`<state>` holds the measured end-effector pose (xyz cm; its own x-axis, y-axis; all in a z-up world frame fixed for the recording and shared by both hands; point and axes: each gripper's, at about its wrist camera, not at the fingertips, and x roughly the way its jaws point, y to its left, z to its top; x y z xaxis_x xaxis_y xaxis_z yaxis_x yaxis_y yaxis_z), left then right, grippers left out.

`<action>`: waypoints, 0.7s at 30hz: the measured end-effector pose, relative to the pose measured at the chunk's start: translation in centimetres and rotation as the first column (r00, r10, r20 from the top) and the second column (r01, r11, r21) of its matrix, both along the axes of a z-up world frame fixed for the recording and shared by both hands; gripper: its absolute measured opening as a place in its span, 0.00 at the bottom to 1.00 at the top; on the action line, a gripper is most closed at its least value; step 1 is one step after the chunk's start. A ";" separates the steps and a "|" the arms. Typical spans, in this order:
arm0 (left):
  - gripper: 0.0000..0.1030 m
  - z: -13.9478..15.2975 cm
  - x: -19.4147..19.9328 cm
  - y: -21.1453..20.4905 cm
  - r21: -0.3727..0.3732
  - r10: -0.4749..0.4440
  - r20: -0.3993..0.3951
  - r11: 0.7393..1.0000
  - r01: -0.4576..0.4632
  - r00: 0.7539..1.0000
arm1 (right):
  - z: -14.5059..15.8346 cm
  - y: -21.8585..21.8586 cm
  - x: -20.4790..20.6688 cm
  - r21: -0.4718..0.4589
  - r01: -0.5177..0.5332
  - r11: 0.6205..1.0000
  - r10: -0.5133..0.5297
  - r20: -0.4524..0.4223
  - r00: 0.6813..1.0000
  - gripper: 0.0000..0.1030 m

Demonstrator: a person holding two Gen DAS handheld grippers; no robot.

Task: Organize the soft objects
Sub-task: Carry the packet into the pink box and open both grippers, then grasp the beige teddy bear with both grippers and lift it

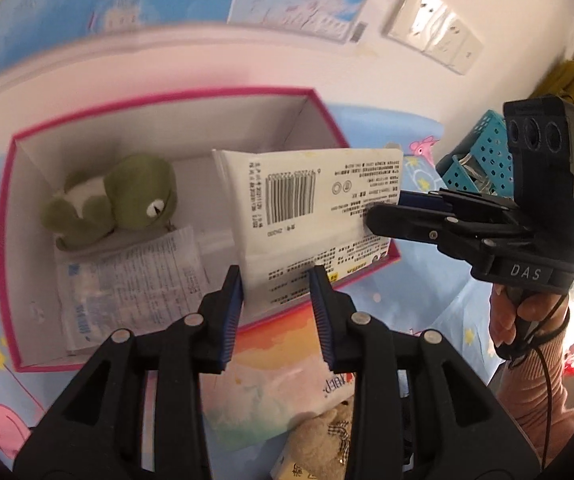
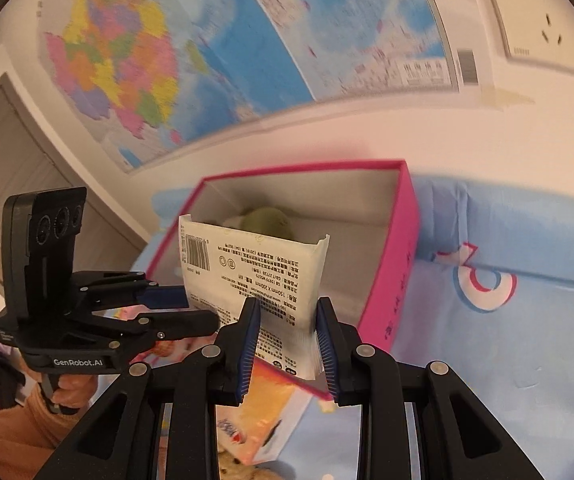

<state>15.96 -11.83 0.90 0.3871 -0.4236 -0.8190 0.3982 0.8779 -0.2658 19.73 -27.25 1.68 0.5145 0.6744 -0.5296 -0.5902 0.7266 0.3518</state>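
A white soft pack with a barcode (image 1: 311, 208) is held over the open pink box (image 1: 167, 98). My left gripper (image 1: 277, 300) is shut on its near edge. My right gripper (image 2: 287, 332) is shut on the pack (image 2: 255, 276) from the other side; it also shows in the left wrist view (image 1: 387, 220). Inside the box lie a green plush frog (image 1: 127, 196) and a clear plastic packet (image 1: 127, 292). The frog (image 2: 267, 220) shows partly behind the pack in the right wrist view.
A colourful tissue pack (image 1: 271, 384) and a beige plush bear (image 1: 319, 444) lie below my left gripper on the blue cartoon sheet (image 1: 427, 320). A teal perforated basket (image 1: 483, 156) stands at the right. A wall with maps (image 2: 207, 48) is behind the box (image 2: 403, 248).
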 end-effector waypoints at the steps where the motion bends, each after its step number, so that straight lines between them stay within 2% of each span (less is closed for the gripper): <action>1: 0.34 -0.3 0.2 0.0 0.000 0.004 -0.010 1.000 -0.004 1.000 | -0.2 0.1 0.3 -0.012 0.009 1.000 -0.009 -0.011 1.000 0.28; 4: 0.34 -1.0 0.6 -0.1 0.007 0.012 -0.031 1.000 -0.011 0.999 | -0.4 0.3 0.6 -0.045 0.051 0.998 -0.052 -0.021 0.998 0.32; 9: 0.34 -1.1 0.8 0.0 0.008 0.016 -0.031 1.000 -0.016 0.999 | 0.1 -0.2 -0.1 -0.036 0.089 0.995 -0.089 0.005 0.996 0.35; 14: 0.35 -0.6 -0.4 0.3 0.015 -0.003 0.023 1.000 0.003 1.000 | 0.8 -0.7 -2.3 -0.025 0.081 0.996 -0.079 0.064 0.995 0.36; 18: 0.35 0.4 -2.9 0.8 0.018 -0.033 0.101 0.999 0.031 0.994 | 0.9 -0.9 -5.6 -0.019 0.039 0.999 -0.036 0.131 0.991 0.46; 21: 0.44 1.4 -5.2 1.3 -0.001 -0.063 0.167 0.998 0.064 0.984 | 0.3 -1.0 -8.0 -0.009 -0.005 1.000 0.007 0.152 0.988 0.47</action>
